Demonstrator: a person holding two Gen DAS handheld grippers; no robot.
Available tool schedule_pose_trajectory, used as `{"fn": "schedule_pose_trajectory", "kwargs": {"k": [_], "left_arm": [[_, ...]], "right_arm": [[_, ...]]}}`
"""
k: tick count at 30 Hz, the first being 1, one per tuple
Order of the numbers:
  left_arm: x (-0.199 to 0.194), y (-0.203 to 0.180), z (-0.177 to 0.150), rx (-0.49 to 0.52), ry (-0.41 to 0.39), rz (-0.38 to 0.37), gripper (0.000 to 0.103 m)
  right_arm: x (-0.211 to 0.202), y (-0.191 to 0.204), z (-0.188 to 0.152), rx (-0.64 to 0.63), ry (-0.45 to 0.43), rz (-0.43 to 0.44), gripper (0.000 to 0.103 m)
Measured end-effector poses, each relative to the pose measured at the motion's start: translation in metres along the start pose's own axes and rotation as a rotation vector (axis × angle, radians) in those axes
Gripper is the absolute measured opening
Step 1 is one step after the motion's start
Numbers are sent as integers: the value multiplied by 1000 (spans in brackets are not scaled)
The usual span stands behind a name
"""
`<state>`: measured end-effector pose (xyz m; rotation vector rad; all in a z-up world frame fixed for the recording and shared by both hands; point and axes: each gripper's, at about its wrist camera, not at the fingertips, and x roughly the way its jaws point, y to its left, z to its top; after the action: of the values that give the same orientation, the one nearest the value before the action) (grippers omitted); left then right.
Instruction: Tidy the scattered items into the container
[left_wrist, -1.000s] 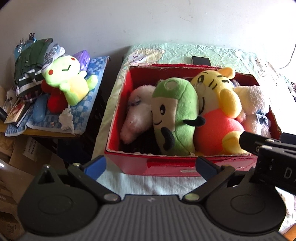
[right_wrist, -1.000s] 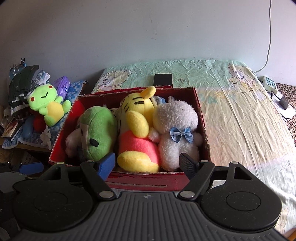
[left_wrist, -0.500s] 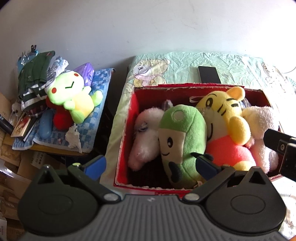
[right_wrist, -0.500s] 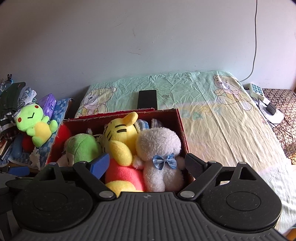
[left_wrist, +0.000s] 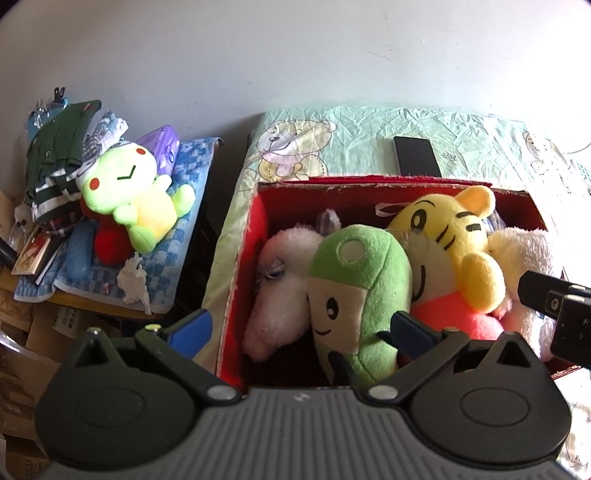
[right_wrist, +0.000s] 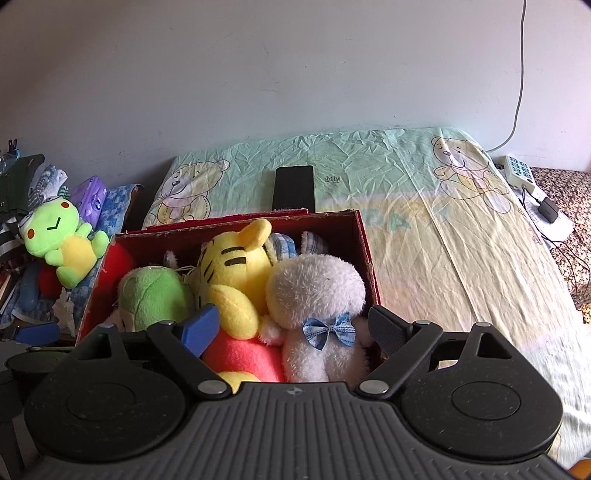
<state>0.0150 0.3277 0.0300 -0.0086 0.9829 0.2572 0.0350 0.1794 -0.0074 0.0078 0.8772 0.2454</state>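
Packed tight inside the red cardboard box (right_wrist: 364, 243) on the bed (right_wrist: 436, 236): a fluffy white plush rabbit (right_wrist: 317, 295) with a blue checked bow, a smooth yellow tiger plush (right_wrist: 236, 266) with black stripes and a coral-red body, a rounded green plush (left_wrist: 360, 280) with a cream face, and a shaggy pale pink plush (left_wrist: 284, 291) at the box's left end. Frayed and ragged along the box's top edges. Crinkled mint sheet printed with teddy bears beneath; flat black phone (right_wrist: 293, 186) just behind the box.

Left claw (left_wrist: 301, 325) spread wide, empty, poised over the box's near left corner. Right claw (right_wrist: 295, 326) likewise wide and empty, above the rabbit.

Outside the box, well left, on a blue checked towel (left_wrist: 184, 184): a lime-green frog plush (left_wrist: 129, 195) with red cheeks, amid piled clothes.
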Motion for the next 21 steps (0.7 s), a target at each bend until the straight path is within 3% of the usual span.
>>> {"fn": "schedule_pose_trajectory", "kwargs": {"k": [12,21], "left_arm": [[11,14,-7,-54,15,-32,103],[10,18,-9,-55,3,-12,103]], "right_arm": [[7,8,-2,-46,-9,-35,89],[11,13,-3,-49,-8,-50,89]]}}
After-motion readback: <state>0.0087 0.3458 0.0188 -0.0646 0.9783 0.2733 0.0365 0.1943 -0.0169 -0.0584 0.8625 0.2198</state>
